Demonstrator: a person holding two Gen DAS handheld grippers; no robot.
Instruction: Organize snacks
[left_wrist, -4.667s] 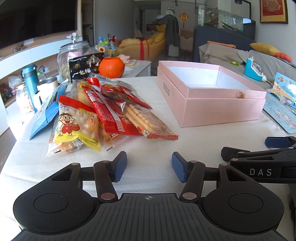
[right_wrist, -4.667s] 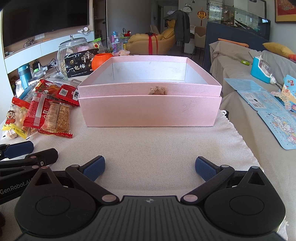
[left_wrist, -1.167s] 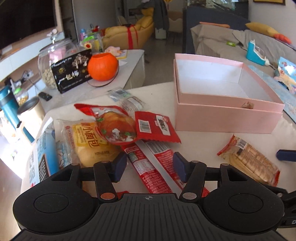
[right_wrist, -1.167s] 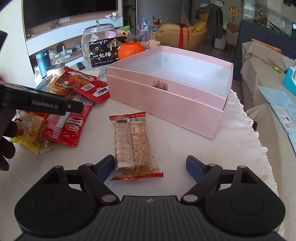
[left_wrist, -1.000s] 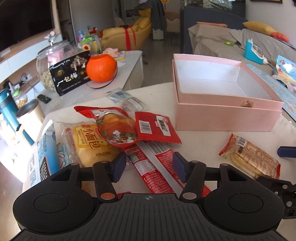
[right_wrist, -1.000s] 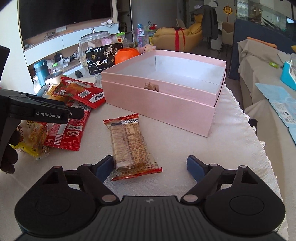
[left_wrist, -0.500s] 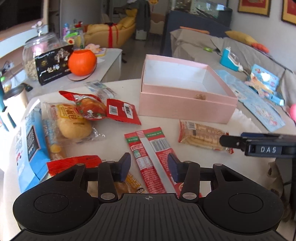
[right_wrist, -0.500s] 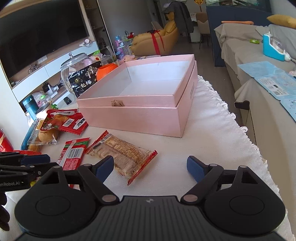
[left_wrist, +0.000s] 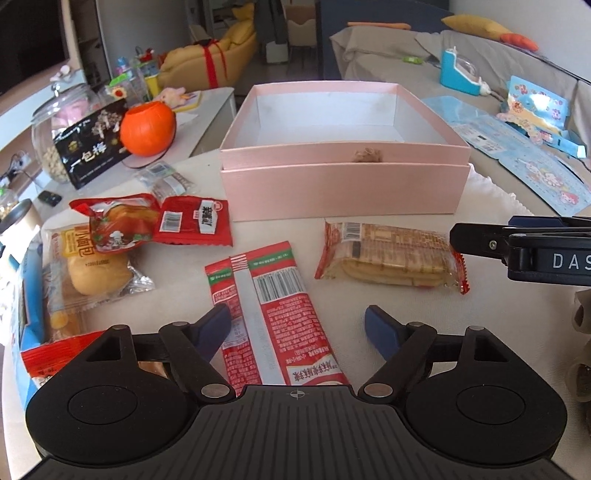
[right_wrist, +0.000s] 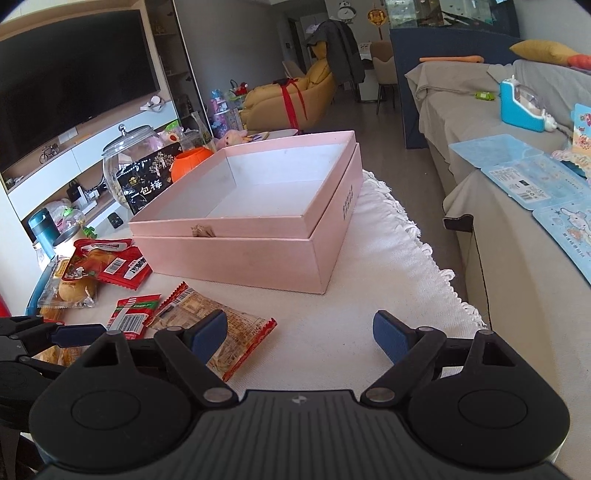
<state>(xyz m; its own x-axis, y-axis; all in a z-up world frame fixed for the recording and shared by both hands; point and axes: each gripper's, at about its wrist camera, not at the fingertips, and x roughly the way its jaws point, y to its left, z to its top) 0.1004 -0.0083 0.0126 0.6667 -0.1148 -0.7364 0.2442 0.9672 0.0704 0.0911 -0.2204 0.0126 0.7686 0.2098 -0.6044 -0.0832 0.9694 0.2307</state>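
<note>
Snacks lie scattered on the cloth-covered counter (left_wrist: 369, 306) in the left wrist view, in front of an open pink box (left_wrist: 343, 184) whose inside is bare. The left gripper (left_wrist: 297, 325) hovers over a long red sausage-style packet (left_wrist: 273, 317), its fingers having just spread wide; the packet lies flat between them, touched by neither pad. Just right of it lies a clear-wrapped cracker pack (left_wrist: 388, 258) with red ends, and the right gripper's tip (left_wrist: 480, 240) reaches in from the right edge beside that pack's end. To the left sit a small bread bun in clear wrap (left_wrist: 96, 269), a red chicken-snack pouch (left_wrist: 118, 229) overlapping it, and a red sachet (left_wrist: 195, 221). Behind them stand an orange pumpkin pot (left_wrist: 147, 127), a black snack bag (left_wrist: 92, 147) and a glass jar (left_wrist: 55, 125). From the right wrist view, the right gripper (right_wrist: 299, 332) stands wide open with nothing held; its left finger (right_wrist: 208, 334) overlaps the cracker pack (right_wrist: 236, 332) in the picture, and whether it touches I cannot tell. The pink box (right_wrist: 258, 254) sits beyond on the white cloth, the red packet (right_wrist: 133, 314) lies left of the crackers, and the left gripper (right_wrist: 55, 334) shows at the left edge.
</note>
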